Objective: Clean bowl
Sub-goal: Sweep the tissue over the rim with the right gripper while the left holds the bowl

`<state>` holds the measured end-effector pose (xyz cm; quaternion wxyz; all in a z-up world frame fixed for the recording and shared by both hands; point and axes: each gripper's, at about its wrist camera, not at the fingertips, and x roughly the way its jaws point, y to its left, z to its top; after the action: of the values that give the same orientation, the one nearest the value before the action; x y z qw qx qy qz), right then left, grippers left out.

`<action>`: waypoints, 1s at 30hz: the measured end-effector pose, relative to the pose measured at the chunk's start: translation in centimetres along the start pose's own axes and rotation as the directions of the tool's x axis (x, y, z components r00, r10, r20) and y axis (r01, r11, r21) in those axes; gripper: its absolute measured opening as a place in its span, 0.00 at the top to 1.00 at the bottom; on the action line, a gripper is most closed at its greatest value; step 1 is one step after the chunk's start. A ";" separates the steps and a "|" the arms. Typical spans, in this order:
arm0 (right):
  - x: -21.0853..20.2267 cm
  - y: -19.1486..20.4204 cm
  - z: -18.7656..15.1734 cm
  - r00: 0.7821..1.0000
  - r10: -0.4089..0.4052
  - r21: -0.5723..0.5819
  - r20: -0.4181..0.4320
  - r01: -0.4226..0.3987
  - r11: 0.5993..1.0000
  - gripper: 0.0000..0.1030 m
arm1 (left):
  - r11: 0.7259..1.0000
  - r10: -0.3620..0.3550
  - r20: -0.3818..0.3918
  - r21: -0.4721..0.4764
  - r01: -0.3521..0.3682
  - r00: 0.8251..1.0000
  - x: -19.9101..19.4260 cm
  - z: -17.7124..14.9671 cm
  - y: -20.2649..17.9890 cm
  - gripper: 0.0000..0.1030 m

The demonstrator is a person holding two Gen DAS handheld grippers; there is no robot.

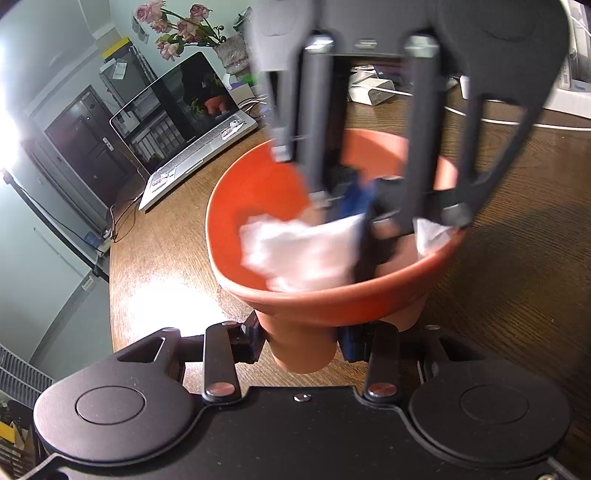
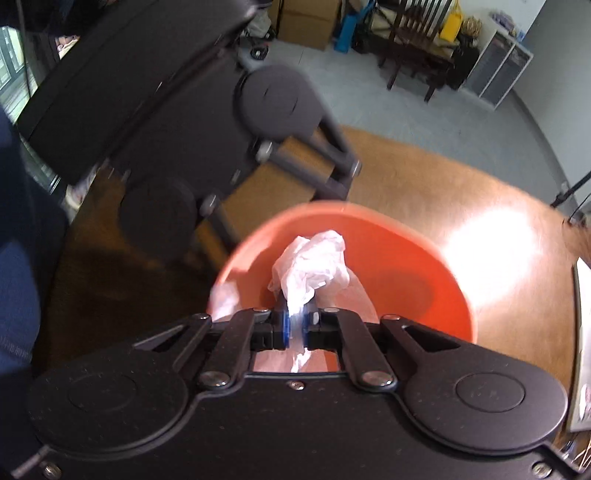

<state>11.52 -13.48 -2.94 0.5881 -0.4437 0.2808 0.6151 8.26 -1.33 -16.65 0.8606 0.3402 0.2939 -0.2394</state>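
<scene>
Both jaws of the left gripper [image 1: 301, 341] were closed around the foot of the orange bowl [image 1: 258, 184], one blue pad on each side of the base, so the bowl stood directly ahead of the jaws and above them, tilted toward the camera. The jaws of the right gripper [image 2: 294, 326] were pressed together on a crumpled white tissue [image 2: 314, 258], which came out in front of the fingertips and lay inside the bowl against its wall. A short end of the tissue hung behind the pads. In the left wrist view the right gripper reached down into the bowl from the far side, and it was blurred.

Beyond the bowl was the brown wooden table [image 1: 159, 258]. To the left of the left jaws, farther back, an open silver laptop [image 1: 184, 129] stood on the table, with stickers on its palm rest; their writing was too small to read. Behind the laptop was a vase with pink roses [image 1: 177, 26].
</scene>
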 end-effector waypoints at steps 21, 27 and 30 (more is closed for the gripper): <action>-1.6 -2.4 -2.6 0.983 -0.024 -0.130 -0.183 0.000 0.991 0.94 | 1.000 0.001 -0.002 0.025 -0.001 1.000 -0.2 0.3 -0.4 0.63; -0.4 -0.2 -1.5 0.984 0.067 -0.152 -0.167 -0.093 0.984 0.94 | 0.999 0.001 -0.004 0.036 -0.001 1.000 -0.2 0.4 -0.4 0.63; -0.3 0.2 -0.3 0.990 0.078 -0.165 -0.120 -0.097 0.981 0.94 | 0.999 0.001 -0.003 0.042 -0.001 1.000 -0.2 0.4 -0.4 0.63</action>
<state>11.35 -13.85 -2.87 0.5034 -0.5136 0.2792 0.6362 8.04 -1.78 -16.47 0.8530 0.3586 0.2901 -0.2443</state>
